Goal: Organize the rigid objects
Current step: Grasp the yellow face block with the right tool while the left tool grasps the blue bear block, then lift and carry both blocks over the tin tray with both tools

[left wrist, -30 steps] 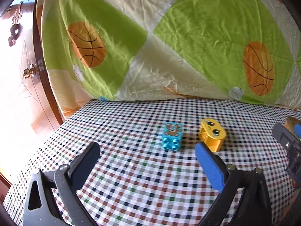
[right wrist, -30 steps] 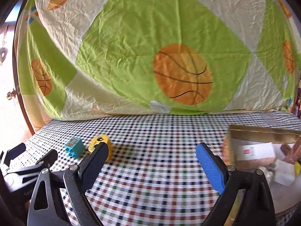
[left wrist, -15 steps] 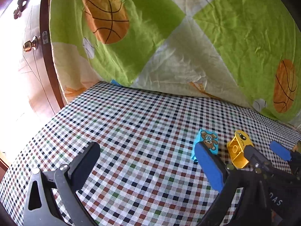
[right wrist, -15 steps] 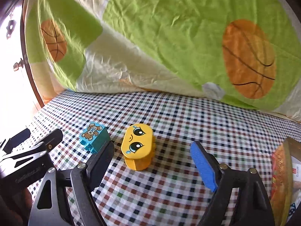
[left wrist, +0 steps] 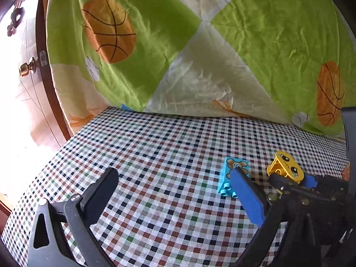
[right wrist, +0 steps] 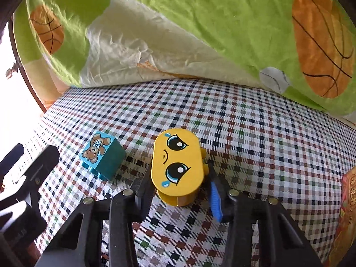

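A yellow block with a cartoon face lies on the checked tablecloth. My right gripper straddles it, and its jaws are closing, one finger against each side of the block. The left wrist view shows the same grip, the yellow block sitting between the right gripper's fingers. A blue brick with a teddy bear picture lies just left of it, free. My left gripper stands open with nothing between its fingers; its blue pad partly covers the blue brick.
A green and cream quilt with basketballs hangs along the table's back edge. A wooden door with a brass knob is at the left. A printed box sits at the right edge. The left gripper's finger is beside the blue brick.
My right gripper swung left and down over the yellow block and narrowed its jaws onto it. The left gripper drifted left, so both blocks now sit at its right.
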A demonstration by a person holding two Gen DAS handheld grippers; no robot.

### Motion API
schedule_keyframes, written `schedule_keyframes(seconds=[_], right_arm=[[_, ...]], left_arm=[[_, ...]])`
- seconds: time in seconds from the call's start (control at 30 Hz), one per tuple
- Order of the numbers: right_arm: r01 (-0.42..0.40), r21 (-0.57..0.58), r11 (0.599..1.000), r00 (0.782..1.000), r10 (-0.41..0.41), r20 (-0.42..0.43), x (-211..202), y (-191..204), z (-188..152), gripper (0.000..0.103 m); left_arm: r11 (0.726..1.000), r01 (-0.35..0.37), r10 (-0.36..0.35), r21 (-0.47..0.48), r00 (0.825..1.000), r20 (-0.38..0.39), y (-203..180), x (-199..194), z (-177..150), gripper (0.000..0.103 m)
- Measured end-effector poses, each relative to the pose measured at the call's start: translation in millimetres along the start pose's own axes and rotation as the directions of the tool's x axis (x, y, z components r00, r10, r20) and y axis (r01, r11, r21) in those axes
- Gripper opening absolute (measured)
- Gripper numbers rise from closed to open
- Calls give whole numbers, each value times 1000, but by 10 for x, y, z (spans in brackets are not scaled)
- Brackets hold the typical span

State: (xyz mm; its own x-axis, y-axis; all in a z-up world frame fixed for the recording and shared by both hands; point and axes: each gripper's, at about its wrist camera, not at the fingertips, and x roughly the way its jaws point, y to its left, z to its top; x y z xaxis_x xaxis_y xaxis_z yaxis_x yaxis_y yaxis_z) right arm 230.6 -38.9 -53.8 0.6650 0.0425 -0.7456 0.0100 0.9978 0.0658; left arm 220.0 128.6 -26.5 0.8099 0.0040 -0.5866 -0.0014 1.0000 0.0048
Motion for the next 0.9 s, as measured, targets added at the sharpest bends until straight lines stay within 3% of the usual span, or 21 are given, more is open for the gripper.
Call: schedule_keyframes(seconds=[0.17, 0.4, 0.5, 0.57, 0.7, 0.73, 0.77, 0.9], right_arm=[[84, 32, 996, 986, -87, 145, -288, -113, -57, 45], [235, 27, 972, 926, -233, 297, -615, -185, -94, 45], [234, 33, 972, 921, -233, 313, -656, -223, -59, 45], [231, 35, 972, 921, -230, 315, -659, -229, -55, 45], [222, 45, 974, 925, -224, 306, -652, -248, -52, 45], [220, 47, 974, 926, -223, 304, -650, -249, -59, 45], [218, 48, 975, 927, -222, 303, -642, -248, -61, 45], [223, 44, 974, 924, -226, 309, -654, -228, -69, 45]], left_arm=[[998, 65, -66, 9, 997, 28, -83, -52, -4, 101], [992, 91, -89, 90, 996, -24, -443, 109, 63, 100], [990, 90, -80, 107, 993, -86, -551, 266, 93, 90], [990, 92, -77, 104, 987, -139, -577, 394, 100, 73], [992, 113, -96, 57, 965, -242, -506, 605, 73, 51], [992, 122, -107, 39, 958, -265, -483, 650, 64, 39], [992, 125, -114, 24, 958, -261, -458, 651, 61, 33], [991, 132, -124, 13, 958, -259, -459, 633, 53, 30]])
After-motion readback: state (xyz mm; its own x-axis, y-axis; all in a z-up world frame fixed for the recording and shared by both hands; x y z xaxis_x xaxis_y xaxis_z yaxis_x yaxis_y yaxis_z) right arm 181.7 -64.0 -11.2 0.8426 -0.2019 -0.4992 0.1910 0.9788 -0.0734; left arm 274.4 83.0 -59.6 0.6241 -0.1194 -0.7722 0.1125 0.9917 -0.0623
